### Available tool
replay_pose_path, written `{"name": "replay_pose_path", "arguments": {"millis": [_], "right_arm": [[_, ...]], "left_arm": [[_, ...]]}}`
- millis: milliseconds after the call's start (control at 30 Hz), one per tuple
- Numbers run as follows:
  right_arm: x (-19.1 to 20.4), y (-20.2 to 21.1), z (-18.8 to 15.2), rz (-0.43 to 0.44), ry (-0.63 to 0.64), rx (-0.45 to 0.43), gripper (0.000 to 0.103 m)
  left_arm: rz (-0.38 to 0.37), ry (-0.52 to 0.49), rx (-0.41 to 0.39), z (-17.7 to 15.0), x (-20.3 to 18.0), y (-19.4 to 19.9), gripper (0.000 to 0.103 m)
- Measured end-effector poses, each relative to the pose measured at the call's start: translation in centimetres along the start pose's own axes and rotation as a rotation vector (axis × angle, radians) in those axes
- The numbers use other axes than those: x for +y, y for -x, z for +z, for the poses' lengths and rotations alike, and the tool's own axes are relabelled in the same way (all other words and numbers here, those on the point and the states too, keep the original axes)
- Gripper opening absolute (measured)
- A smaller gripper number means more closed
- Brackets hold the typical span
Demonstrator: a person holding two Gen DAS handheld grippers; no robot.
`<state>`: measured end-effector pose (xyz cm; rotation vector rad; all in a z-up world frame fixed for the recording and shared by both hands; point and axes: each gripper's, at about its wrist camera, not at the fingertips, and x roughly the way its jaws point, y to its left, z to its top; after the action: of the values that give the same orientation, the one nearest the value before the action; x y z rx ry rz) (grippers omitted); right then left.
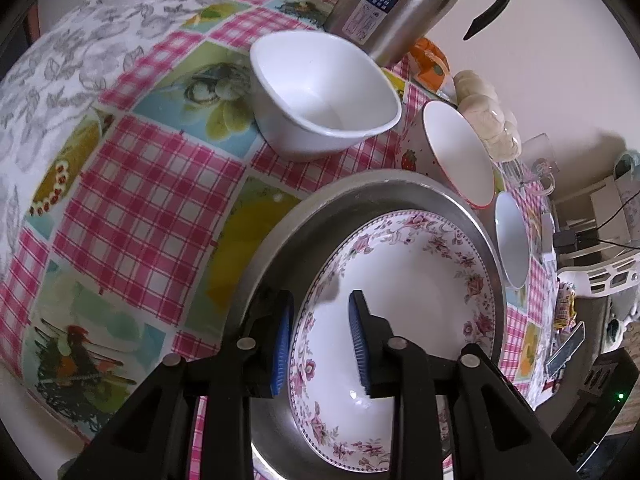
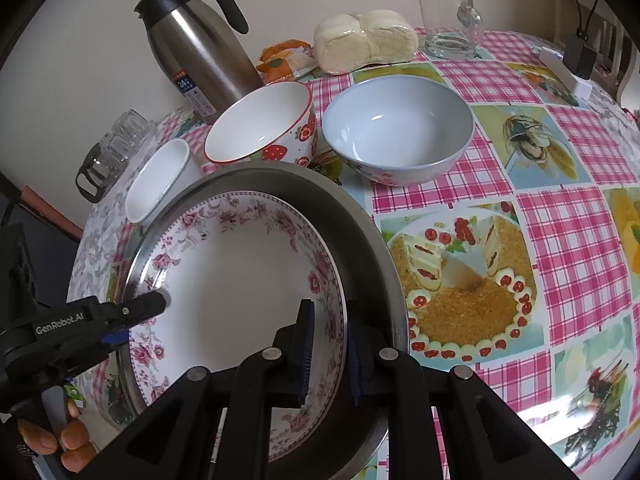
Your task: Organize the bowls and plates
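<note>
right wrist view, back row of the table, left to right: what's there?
Glass jug with black handle → steel thermos → orange packet → bagged white buns → clear glass mug → white box.

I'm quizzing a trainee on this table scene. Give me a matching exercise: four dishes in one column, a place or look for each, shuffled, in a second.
Things:
1. floral plate
2. strawberry bowl
3. pale blue bowl
4. plain white bowl

Descriptions:
A. red rim, between two other bowls
B. lying inside the metal pan
C. nearest the glass mug
D. squarish rim, no pattern

Pairs: 1-B, 2-A, 3-C, 4-D
</note>
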<state>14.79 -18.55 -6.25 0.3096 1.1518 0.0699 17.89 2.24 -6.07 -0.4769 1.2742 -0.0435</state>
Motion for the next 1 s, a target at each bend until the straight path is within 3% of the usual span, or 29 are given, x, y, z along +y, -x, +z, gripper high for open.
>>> {"name": "replay_pose_path", "arguments": {"millis": [233, 400, 500, 567, 667, 933, 1000], "right_arm": [[0.4, 1.5, 0.3, -0.037, 0.039, -0.041, 0.018], [1.0, 3.7, 0.6, -0.041, 0.065, -0.096, 0.018], [1.5, 4.7, 0.8, -0.048, 0.079, -0.129, 0.018], [1.7, 5.4, 0.8, -0.059, 0.085, -0.145, 0.018], [1.9, 6.0, 0.8, -0.091, 0.089, -0.149, 0.019], [1.0, 6.4, 0.4, -0.143, 0.085, -0.153, 0.058], [0.8, 6.1, 0.3, -0.142, 0.080, -0.146, 0.061]], "left_arm": [[0.030, -0.052, -0.053, 0.1, -1.1, 1.7, 0.030], [0.010, -0.097, -0.106, 0.0, -2.3, 3.6, 0.031], [0.018, -0.124, -0.145, -0.3, -2.9, 4.8, 0.042], [0.035, -0.138, -0.167, -0.3, -3.1, 5.4, 0.055], [0.063, -0.141, -0.188, -0.2, -2.9, 5.9, 0.065], [0.190, -0.157, -0.196, 0.1, -2.6, 5.6, 0.069], [0.220, -0.178, -0.203, 0.0, -2.7, 5.5, 0.080]]}}
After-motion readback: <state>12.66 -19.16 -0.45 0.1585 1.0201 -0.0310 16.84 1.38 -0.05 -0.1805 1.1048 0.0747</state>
